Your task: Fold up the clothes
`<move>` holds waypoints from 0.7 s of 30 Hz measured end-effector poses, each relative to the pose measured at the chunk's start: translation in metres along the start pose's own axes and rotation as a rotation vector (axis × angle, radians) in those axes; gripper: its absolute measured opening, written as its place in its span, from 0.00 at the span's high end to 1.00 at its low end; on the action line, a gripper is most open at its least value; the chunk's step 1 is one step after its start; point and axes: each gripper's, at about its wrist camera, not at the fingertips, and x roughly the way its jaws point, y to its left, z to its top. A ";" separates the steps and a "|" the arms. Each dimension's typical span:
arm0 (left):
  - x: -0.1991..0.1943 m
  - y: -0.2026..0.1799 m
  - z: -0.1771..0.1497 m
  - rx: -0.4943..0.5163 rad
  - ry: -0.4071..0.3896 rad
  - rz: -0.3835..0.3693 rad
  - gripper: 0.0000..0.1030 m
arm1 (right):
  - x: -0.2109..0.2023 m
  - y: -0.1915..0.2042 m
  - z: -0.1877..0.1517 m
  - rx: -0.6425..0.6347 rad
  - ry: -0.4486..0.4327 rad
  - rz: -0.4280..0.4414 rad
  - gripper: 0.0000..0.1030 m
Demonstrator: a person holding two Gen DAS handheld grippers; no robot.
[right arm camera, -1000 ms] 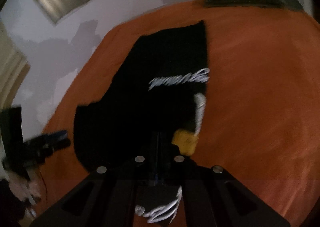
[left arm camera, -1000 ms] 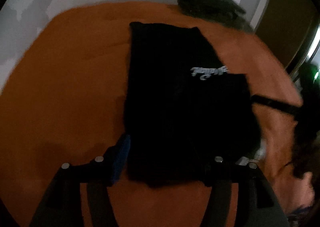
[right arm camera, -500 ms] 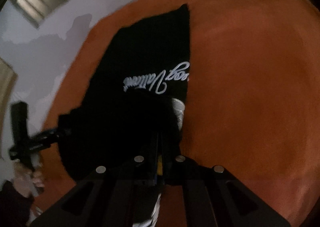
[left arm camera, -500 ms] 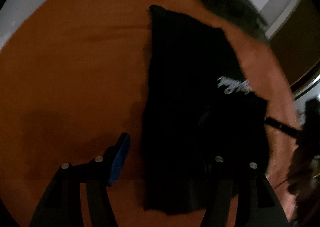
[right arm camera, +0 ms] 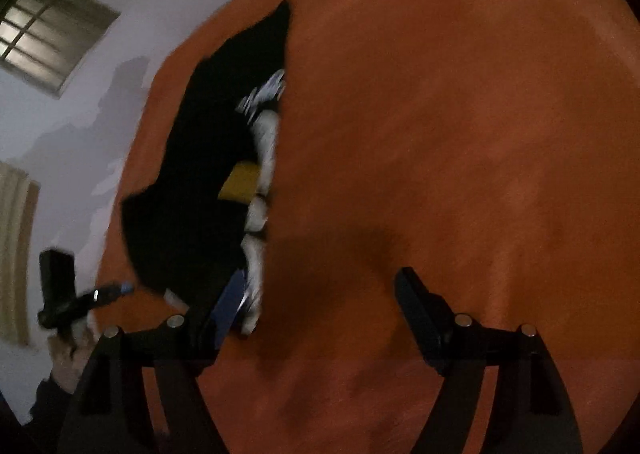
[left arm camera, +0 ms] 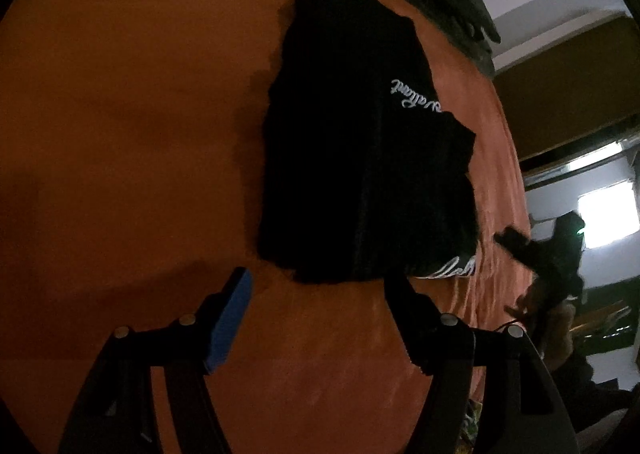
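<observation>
The black garment (left arm camera: pixel 360 158) lies folded into a narrow stack on the orange cover (left arm camera: pixel 132 114), white lettering showing at its right edge, with a dark pile (left arm camera: pixel 444 2) at the far edge. Both tools stand spread and empty: the left gripper (left arm camera: pixel 316 302) hangs just near of the stack, and the right gripper (right arm camera: pixel 320 294), whose jaws have just been opening, has only bare cover between them. To finish well, I judge each should pinch a near corner cleanly, catching every layer, then carry the edge evenly toward the far end.
</observation>
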 end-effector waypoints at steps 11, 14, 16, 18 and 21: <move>0.008 -0.006 0.007 -0.017 0.006 0.031 0.31 | -0.074 0.029 0.059 0.224 -0.018 0.177 0.25; 0.008 -0.003 0.000 -0.041 -0.017 0.033 0.31 | -0.049 0.047 0.030 0.132 0.060 0.118 0.25; 0.008 -0.002 -0.006 -0.047 -0.017 0.034 0.31 | -0.018 0.041 0.005 0.146 0.120 0.136 0.25; 0.009 -0.001 -0.009 -0.032 -0.004 0.054 0.31 | 0.021 0.030 -0.023 0.212 0.191 0.197 0.25; 0.009 0.002 -0.010 -0.036 -0.001 0.044 0.31 | 0.051 0.023 -0.045 0.249 0.219 0.243 0.25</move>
